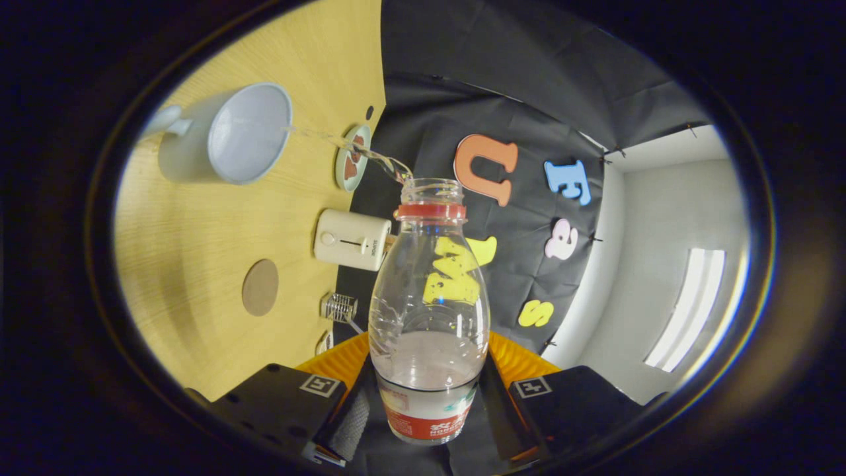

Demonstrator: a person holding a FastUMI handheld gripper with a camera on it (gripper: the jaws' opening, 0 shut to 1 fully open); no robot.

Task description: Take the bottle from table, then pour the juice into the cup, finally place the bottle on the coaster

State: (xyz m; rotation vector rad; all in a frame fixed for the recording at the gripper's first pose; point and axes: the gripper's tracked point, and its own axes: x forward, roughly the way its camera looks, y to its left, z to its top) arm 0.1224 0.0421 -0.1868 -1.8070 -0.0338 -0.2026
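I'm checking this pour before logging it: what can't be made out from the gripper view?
- Liquid level in the cup: its pale inside shows no clear fill line.
- Whether the stream all lands inside: thin, clear, hard to trace at the rim.
- Bottle base: hidden between the gripper fingers, which are shut on it.
- Small wire object beyond the coaster: too small to identify.

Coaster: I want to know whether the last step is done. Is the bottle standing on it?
No: the bottle is tilted in the gripper, pouring into the cup, and the coaster lies bare.
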